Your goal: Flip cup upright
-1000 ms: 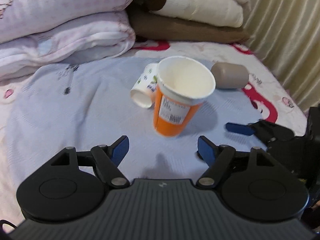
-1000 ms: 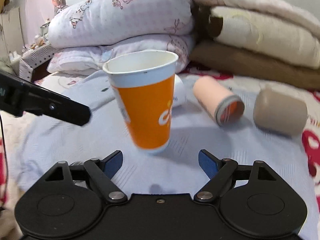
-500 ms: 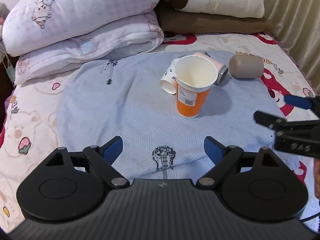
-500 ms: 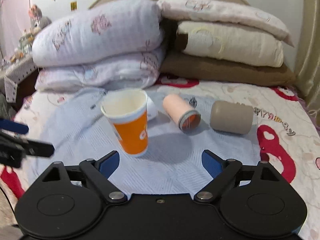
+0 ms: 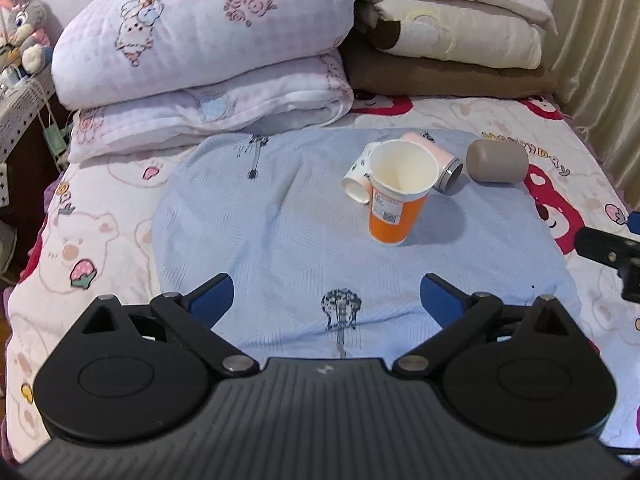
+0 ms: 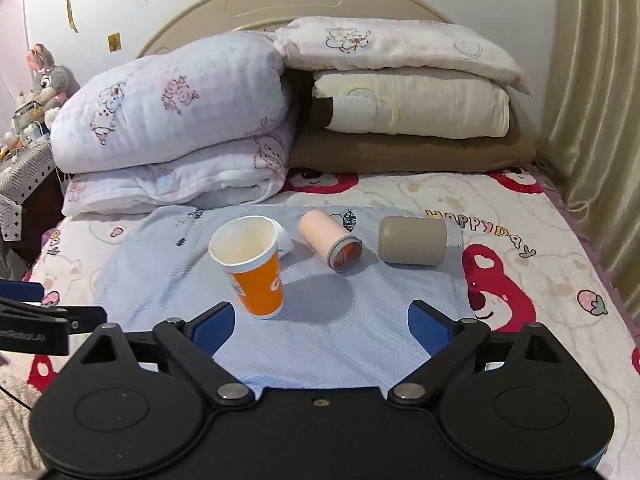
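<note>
An orange paper cup (image 5: 394, 200) stands upright, mouth up, on the light blue cloth (image 5: 280, 232); it also shows in the right wrist view (image 6: 254, 266). Behind it lie a small white patterned cup (image 5: 358, 178), a pink tumbler (image 6: 330, 240) and a taupe cup (image 6: 412, 240), all on their sides. My left gripper (image 5: 326, 298) is open and empty, well short of the orange cup. My right gripper (image 6: 322, 326) is open and empty, near the cup's right.
Folded quilts and pillows (image 6: 180, 120) are stacked at the head of the bed. A curtain (image 6: 592, 140) hangs on the right. A bedside table with toys (image 6: 28, 120) stands at the left. The bedsheet (image 6: 540, 280) surrounds the cloth.
Both grippers have pulled back and up from the orange cup, which now looks smaller and farther off. The cup stays standing upright on the cloth.
</note>
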Motion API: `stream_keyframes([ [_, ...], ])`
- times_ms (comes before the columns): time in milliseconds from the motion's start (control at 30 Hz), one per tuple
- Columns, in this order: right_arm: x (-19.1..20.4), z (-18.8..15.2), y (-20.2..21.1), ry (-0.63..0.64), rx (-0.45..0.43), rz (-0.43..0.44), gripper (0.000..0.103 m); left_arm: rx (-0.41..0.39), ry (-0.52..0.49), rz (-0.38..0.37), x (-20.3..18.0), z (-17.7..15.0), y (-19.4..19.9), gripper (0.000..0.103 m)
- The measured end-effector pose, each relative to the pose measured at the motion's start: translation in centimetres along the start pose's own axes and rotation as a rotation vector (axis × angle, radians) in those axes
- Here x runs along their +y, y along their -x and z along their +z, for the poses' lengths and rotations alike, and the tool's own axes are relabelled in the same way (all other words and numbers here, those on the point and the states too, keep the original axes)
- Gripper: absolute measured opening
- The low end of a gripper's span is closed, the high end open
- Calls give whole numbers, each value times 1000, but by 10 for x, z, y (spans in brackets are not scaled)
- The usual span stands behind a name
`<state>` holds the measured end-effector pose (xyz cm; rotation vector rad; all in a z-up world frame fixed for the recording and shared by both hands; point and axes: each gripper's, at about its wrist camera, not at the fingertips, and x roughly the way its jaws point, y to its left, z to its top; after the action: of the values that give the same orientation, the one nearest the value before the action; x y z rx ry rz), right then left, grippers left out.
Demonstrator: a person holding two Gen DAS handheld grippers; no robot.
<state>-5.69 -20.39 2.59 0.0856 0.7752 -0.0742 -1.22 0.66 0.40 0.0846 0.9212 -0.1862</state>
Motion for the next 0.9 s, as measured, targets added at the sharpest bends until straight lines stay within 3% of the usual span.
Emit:
stream_keyframes([
  [333, 18, -4, 24, -24, -19, -19, 96, -1, 74, 27, 3, -10, 12, 101],
  [900, 21, -5, 11, 19, 15, -134, 96, 19, 93, 61, 14, -13, 5, 101],
])
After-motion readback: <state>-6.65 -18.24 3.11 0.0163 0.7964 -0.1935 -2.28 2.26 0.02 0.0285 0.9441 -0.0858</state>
